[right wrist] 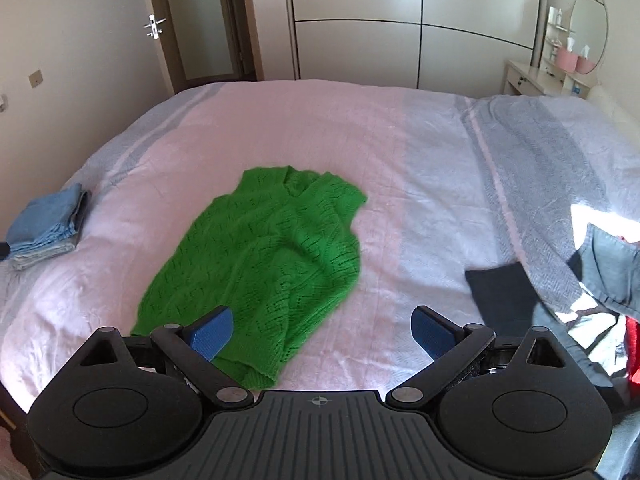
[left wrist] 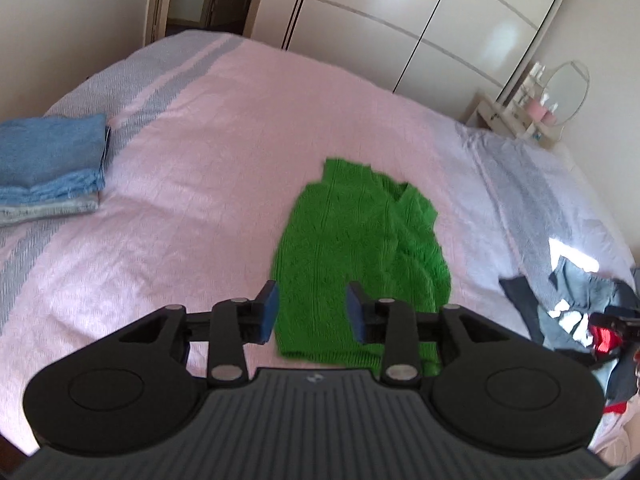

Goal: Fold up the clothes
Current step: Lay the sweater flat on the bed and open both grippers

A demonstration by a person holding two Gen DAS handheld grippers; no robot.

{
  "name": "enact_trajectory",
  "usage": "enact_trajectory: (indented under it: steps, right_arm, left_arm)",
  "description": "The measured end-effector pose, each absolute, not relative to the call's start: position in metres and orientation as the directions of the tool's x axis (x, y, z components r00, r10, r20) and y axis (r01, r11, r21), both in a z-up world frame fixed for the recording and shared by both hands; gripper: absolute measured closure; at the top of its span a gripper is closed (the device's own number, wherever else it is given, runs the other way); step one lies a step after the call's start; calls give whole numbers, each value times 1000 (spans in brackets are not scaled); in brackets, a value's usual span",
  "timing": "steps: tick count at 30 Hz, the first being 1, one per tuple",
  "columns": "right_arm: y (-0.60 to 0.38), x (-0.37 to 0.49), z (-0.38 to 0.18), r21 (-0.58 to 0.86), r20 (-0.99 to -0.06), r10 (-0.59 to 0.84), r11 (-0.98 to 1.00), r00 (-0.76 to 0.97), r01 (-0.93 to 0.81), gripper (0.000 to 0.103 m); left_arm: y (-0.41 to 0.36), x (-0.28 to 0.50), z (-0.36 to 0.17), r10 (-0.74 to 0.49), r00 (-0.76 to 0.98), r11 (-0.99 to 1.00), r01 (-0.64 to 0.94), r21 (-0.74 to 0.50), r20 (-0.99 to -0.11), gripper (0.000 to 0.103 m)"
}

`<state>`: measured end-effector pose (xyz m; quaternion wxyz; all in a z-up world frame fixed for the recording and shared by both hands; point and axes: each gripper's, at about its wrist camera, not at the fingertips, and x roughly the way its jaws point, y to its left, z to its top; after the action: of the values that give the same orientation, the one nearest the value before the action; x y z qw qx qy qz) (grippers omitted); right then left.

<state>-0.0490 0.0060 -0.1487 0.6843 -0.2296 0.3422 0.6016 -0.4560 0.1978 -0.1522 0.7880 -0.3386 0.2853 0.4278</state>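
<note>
We have a green knitted vest (right wrist: 264, 264) lying on the pink bedspread (right wrist: 400, 152), not yet folded. Its neckline lies at the far end and its hem at the near edge, so the long axis runs away from us, leaning a little to the right in the right wrist view.

Our left gripper (left wrist: 314, 308) hovers over the near hem, jaws partly apart with green knit showing between the blue pads (left wrist: 269, 308) — the pads do not press on it, so nothing is held. Our right gripper (right wrist: 322, 330) stands wide, its left pad over the vest's near right portion and its right pad over bare bedspread; it holds nothing either.

The relation that matters for us: the hem lies just ahead of and below both sets of fingers, with the left gripper set squarely over the hem and the right one straddling the vest's right border. We judge that each hand is placed to take a hem corner, and the right-hand side — rumpled, with a ridge running down it — will likely need smoothing before a clean fold.

A folded blue stack (left wrist: 48, 164) sits well apart at the left of the bed, and a heap of unfolded clothes (right wrist: 600, 280) at the right.
</note>
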Motion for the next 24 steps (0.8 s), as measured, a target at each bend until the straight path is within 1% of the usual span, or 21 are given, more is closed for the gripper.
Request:
enact_trajectory:
  steps: [6,9,16,20,22,24]
  right_arm:
    - [2,-50,-174,113,-809,588,183,17,-977,5]
    - [-1,-58,-187,122,-835,551,210,14,-970,5]
    - [-4,-85,-210,165,-888,460,325,4,-931,5]
    - [0,-107,-220,188,-911,413,410,-2,-893,5]
    - [2,-119,-224,202,-917,400,449,-7,-870,5]
    - [5,-133,-226,196,-921,390,471,4,-860,5]
  left_arm:
    - [169,-459,-184,413,411,407,-882,-240,-812,71]
    - [164,-445,-195,367,381,447,-872,-198,-849,71]
    - [174,-407,-219,264,291,520,-846,-119,-919,64]
    - [183,-395,-225,251,223,561,-827,-46,-942,63]
    - [186,-396,-224,257,219,585,-811,-29,-941,59]
    - [189,-397,-222,264,217,608,-794,-13,-940,58]
